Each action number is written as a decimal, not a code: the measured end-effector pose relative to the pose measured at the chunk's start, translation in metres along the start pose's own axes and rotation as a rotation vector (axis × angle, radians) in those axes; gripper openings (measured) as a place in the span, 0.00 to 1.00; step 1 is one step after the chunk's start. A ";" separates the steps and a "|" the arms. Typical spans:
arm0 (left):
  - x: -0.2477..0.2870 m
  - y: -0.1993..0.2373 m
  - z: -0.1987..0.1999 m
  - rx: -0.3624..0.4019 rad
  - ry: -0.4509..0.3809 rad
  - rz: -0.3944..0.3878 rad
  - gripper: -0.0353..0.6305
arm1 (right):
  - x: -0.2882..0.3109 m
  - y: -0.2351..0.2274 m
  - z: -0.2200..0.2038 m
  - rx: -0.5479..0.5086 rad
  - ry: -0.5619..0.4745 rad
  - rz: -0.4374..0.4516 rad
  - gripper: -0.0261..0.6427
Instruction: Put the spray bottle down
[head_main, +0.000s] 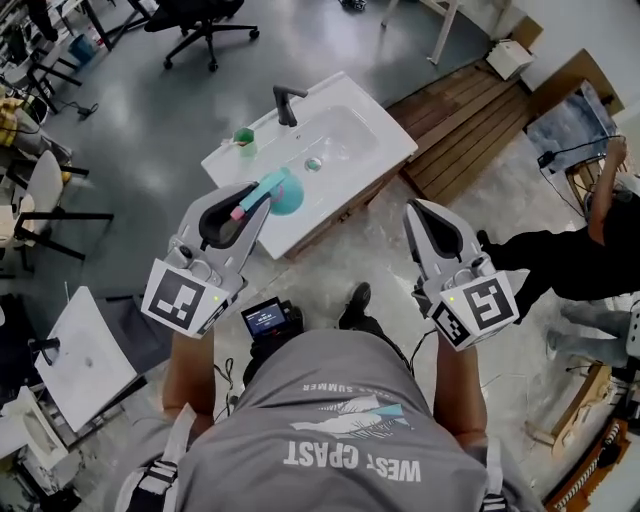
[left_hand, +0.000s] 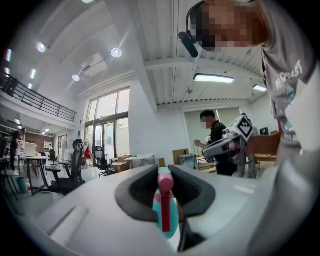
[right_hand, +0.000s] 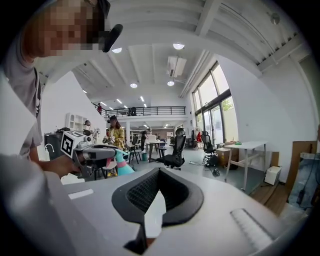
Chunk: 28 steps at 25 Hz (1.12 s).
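Note:
A teal spray bottle (head_main: 283, 195) with a pink trigger hangs in the air over the front edge of a white washbasin (head_main: 350, 150). My left gripper (head_main: 262, 192) is shut on its neck, and in the left gripper view the bottle (left_hand: 168, 217) shows between the dark pads (left_hand: 137, 192). My right gripper (head_main: 415, 210) is held to the right of the basin with its jaws together and nothing in them; its tips (right_hand: 159, 172) meet. The right gripper view shows the left gripper (right_hand: 92, 154) with the bottle (right_hand: 120, 166) at the left.
The basin has a black tap (head_main: 287, 103) and a green cup (head_main: 243, 138) at its back edge. A wooden platform (head_main: 470, 120) lies to its right. A person in black (head_main: 560, 260) stands at the right. Another white basin (head_main: 80, 350) lies at the lower left, with office chairs (head_main: 205, 25) beyond.

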<state>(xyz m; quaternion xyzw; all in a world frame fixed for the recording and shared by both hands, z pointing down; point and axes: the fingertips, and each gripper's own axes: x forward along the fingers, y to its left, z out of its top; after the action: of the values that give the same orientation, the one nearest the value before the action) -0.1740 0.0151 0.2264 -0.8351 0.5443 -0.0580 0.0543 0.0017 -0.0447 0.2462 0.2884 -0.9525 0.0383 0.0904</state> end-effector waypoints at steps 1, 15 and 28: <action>0.009 -0.001 0.001 0.002 0.005 0.010 0.14 | 0.001 -0.011 0.000 0.001 0.000 0.008 0.04; 0.119 -0.032 0.001 0.018 0.088 0.133 0.14 | 0.002 -0.134 -0.012 0.036 -0.016 0.132 0.04; 0.195 -0.039 -0.007 0.017 0.122 0.139 0.15 | 0.003 -0.193 -0.027 0.068 -0.008 0.162 0.04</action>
<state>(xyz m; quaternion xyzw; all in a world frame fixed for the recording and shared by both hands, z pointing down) -0.0617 -0.1483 0.2465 -0.7898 0.6027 -0.1092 0.0320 0.1109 -0.2030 0.2774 0.2135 -0.9711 0.0767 0.0736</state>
